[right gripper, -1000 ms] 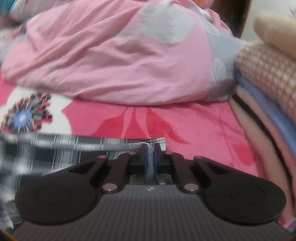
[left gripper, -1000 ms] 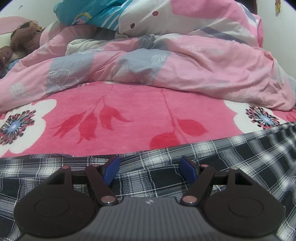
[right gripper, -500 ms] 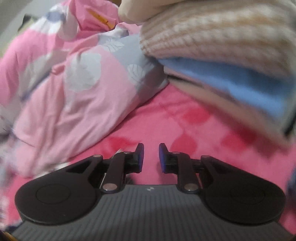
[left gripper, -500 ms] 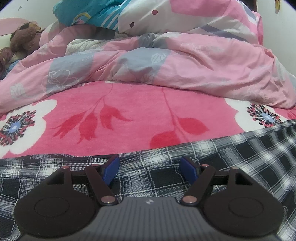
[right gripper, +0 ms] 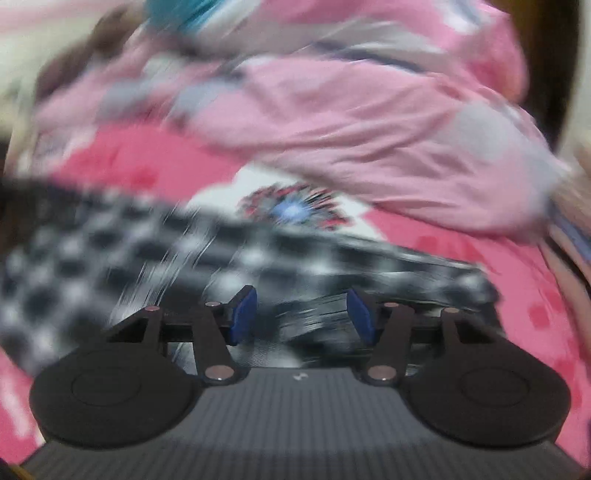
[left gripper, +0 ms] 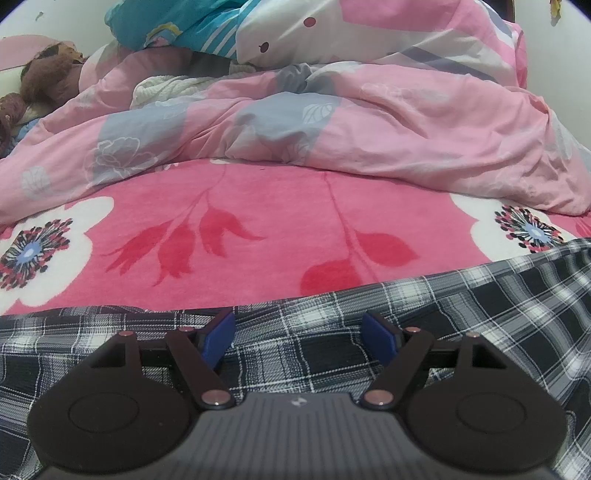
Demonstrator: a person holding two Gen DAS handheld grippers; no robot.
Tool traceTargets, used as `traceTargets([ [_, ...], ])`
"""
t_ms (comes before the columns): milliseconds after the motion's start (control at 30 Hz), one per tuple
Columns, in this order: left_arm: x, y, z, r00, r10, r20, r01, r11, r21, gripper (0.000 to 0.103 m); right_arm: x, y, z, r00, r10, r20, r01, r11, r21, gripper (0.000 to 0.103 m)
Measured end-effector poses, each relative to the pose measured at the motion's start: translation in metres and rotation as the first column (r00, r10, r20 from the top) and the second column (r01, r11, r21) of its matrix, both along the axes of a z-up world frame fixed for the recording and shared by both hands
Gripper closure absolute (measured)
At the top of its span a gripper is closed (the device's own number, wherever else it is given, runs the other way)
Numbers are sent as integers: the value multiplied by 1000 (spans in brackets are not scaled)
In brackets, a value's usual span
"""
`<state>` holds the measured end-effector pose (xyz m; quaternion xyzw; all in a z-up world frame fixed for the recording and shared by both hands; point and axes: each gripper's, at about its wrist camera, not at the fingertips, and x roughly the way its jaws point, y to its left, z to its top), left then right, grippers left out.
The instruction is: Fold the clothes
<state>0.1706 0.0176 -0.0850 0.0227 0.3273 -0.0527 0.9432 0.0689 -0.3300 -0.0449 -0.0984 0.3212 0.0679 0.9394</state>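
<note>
A black-and-white plaid garment (left gripper: 480, 302) lies spread flat on the bed across the near part of the left wrist view. My left gripper (left gripper: 297, 325) hovers just over its far edge. Its blue pads (left gripper: 218, 339) stand wide apart and the jaws are still opening a little, with nothing pinched. The right wrist view is blurred by motion. There the same plaid garment (right gripper: 110, 251) stretches left and under my right gripper (right gripper: 301, 302). That gripper's jaws are opening, with cloth lying below the gap and no pad pressing on it.
A pink floral blanket (left gripper: 277, 206) covers the bed. A rumpled pink and grey duvet (left gripper: 369, 129) is heaped behind it, with turquoise bedding (left gripper: 166, 26) on top and a brown teddy bear (left gripper: 48, 74) at far left. Folded fabrics (right gripper: 572, 236) show blurred at the right edge.
The right gripper let go of the plaid edge it was pinching, swung toward the stack of folded fabrics, then came back over the garment with its jaws spread. The left gripper stayed put.
</note>
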Motion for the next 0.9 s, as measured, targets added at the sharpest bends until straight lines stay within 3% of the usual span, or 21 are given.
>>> traceTargets([
  [100, 0, 0, 0, 1000, 0, 0, 0, 1000, 0, 26, 8, 18, -20, 999, 17, -39, -21, 994, -111, 53],
  [133, 0, 0, 0, 1000, 0, 0, 0, 1000, 0, 26, 9, 12, -21, 999, -3, -37, 0, 996, -91, 59],
  [200, 0, 0, 0, 1000, 0, 0, 0, 1000, 0, 26, 12, 0, -22, 999, -44, -32, 43, 998, -47, 81],
  [233, 0, 0, 0, 1000, 0, -1, 0, 1000, -1, 25, 13, -6, -22, 997, -65, -31, 64, 998, -26, 98],
  [333, -1, 0, 0, 1000, 0, 0, 0, 1000, 4, 25, 4, -34, -15, 990, -144, 5, 143, 984, 109, 100],
  [433, -1, 0, 0, 1000, 1, 0, -1, 1000, 7, 25, -14, -69, -7, 966, -255, 44, 235, 935, 265, 100],
  [533, -1, -1, 0, 1000, 2, 0, -2, 1000, 12, 25, -40, -113, -5, 916, -396, 67, 327, 831, 449, 100],
  [667, -1, -1, 0, 1000, 2, 0, -2, 1000, 13, 25, -72, -167, -16, 819, -573, 33, 420, 637, 647, 101],
  [800, 0, -1, 0, 1000, 2, 0, -2, 1000, 14, 25, -103, -206, -36, 742, -668, -55, 467, 457, 757, 101],
  [900, 0, -1, 0, 1000, 2, 0, -2, 1000, 14, 25, -113, -218, -54, 711, -693, -116, 498, 381, 779, 101],
])
